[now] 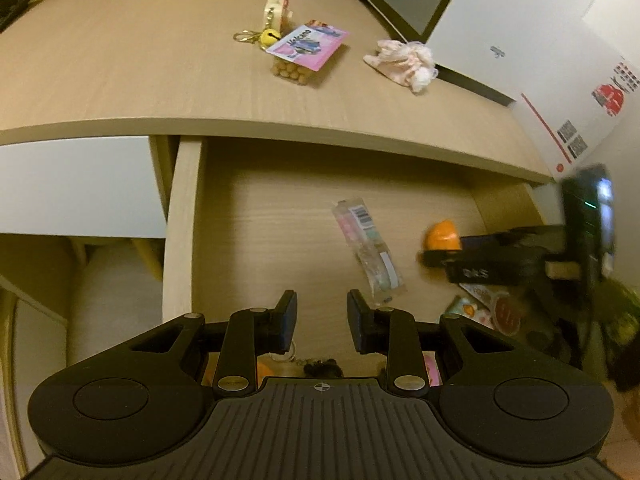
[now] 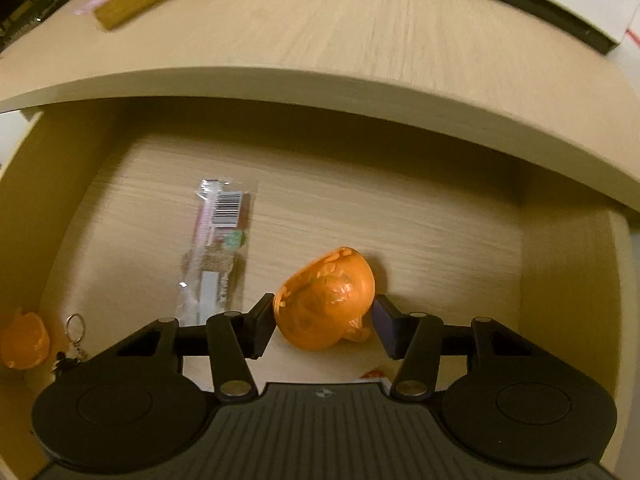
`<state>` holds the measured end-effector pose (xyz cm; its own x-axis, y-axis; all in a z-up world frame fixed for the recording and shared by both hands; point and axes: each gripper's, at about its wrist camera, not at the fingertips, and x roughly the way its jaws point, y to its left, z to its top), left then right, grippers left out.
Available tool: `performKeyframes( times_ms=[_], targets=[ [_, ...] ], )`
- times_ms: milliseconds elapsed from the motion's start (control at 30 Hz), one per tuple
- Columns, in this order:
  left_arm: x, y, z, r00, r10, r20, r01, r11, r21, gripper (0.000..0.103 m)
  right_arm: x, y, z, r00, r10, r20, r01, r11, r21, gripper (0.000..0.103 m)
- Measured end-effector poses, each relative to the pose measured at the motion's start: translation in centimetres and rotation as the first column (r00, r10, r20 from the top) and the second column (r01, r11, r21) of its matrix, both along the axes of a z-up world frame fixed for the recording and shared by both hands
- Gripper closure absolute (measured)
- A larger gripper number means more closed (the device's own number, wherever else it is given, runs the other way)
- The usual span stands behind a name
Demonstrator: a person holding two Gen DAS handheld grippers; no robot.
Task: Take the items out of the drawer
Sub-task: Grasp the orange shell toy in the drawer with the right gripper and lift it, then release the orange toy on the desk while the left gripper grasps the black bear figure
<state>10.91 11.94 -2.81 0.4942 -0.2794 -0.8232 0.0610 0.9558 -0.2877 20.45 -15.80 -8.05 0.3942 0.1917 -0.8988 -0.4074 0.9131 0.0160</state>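
Orange shell (image 2: 326,300) lies on the drawer (image 2: 400,208) floor directly between the right gripper (image 2: 323,322) jaws, both pads touching its sides: grasped. The left gripper (image 1: 322,320) stands parted and empty, farther off. Shell is a glossy half-dome, hollow side facing the camera, tilted.

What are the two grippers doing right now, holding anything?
Left gripper: open, nothing between its pads, hovering over the open wooden drawer.
Right gripper: closed around the orange plastic toy shell.
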Motion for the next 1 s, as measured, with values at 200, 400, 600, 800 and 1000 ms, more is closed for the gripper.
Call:
performKeyframes(
  times_ms=[200, 400, 600, 800, 1000],
  targets=[
    [0.2, -0.2, 0.0, 0.999, 0.031, 0.008, -0.031, 1.0, -0.002, 0.073, -3.6, 0.2, 5.1, 0.99, 0.045, 0.135, -0.048, 0.999, 0.023, 0.051],
    [0.3, -0.2, 0.3, 0.999, 0.04, 0.008, -0.04, 0.999, 0.008, 0.073, -3.2, 1.2, 12.2, 0.942, 0.044, 0.333, -0.081, 0.992, 0.098, 0.051],
    [0.0, 0.7, 0.8, 0.999, 0.039, 0.002, -0.039, 0.999, 0.01, 0.073, 3.0, 4.1, 13.7, 0.917, 0.054, 0.396, -0.09, 0.993, 0.072, 0.051],
    [-0.3, 2.7, 1.1, 0.998, 0.066, -0.014, -0.065, 0.997, 0.028, 0.073, 5.2, 5.5, 11.7, 0.93, 0.045, 0.364, -0.068, 0.996, 0.051, 0.051],
    [-0.3, 2.7, 0.7, 0.999, 0.015, -0.031, -0.015, 1.0, 0.018, 0.073, 5.3, 4.7, 10.3, 0.948, 0.017, 0.318, -0.042, 0.997, 0.071, 0.049]
  ],
)
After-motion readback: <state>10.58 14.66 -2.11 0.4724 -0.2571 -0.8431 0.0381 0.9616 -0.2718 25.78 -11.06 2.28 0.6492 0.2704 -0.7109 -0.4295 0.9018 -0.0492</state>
